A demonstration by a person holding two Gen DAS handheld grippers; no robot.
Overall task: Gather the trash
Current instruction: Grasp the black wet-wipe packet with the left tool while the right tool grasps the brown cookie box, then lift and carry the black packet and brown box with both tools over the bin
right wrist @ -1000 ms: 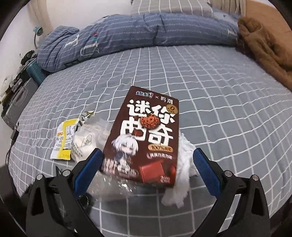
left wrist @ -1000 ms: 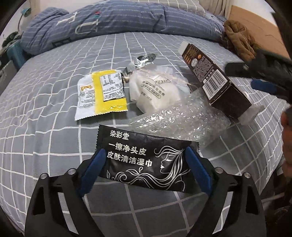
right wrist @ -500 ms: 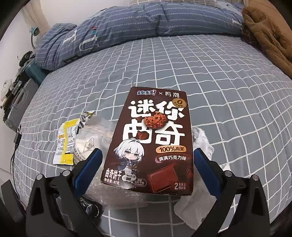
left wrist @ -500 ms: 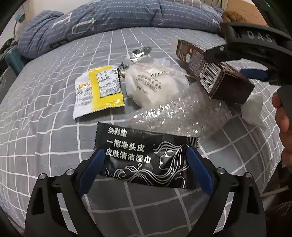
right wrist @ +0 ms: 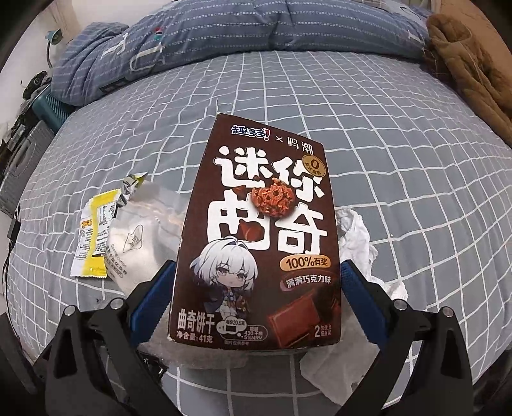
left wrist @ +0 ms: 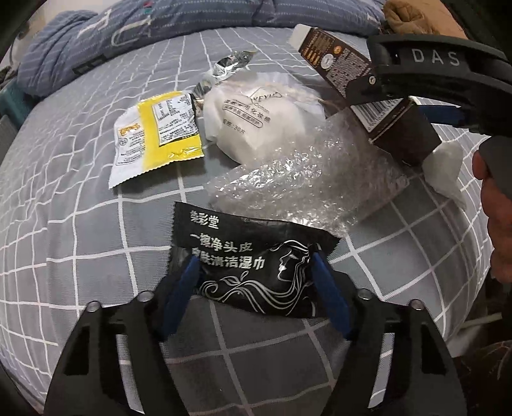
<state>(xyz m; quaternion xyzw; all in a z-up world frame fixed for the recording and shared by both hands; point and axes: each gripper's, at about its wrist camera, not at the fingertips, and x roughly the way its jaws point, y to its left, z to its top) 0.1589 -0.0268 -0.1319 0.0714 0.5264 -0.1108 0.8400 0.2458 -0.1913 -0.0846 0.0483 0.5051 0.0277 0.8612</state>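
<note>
A black wet-wipe packet [left wrist: 243, 256] lies on the grey checked bed sheet [left wrist: 80, 240]. My left gripper [left wrist: 254, 262] straddles it with the jaws closing. Both blue pads press its sides, and the packet buckles between them. A brown cookie box [right wrist: 265, 224] rests tilted on bubble wrap [left wrist: 304, 179]. My right gripper [right wrist: 257, 272] stands open around the box's near end, one pad beside each long edge. From the left wrist view its blue finger [left wrist: 441, 115] shows beside the box [left wrist: 396, 128]. Nearby lie a yellow sachet [left wrist: 156, 134], a white cotton-pad bag [left wrist: 256, 118] and a silver foil wrapper [left wrist: 230, 64].
A crumpled white tissue [right wrist: 358, 236] lies under the box's right side. A rolled blue striped duvet [right wrist: 256, 28] runs along the far edge of the bed, and a brown coat [right wrist: 473, 70] sits at the far right. A person's hand [left wrist: 496, 208] holds the right gripper.
My left jaws narrowed onto the black packet, which crumpled and bowed up. The right gripper came down over the cookie box, which now fills more of its view.
</note>
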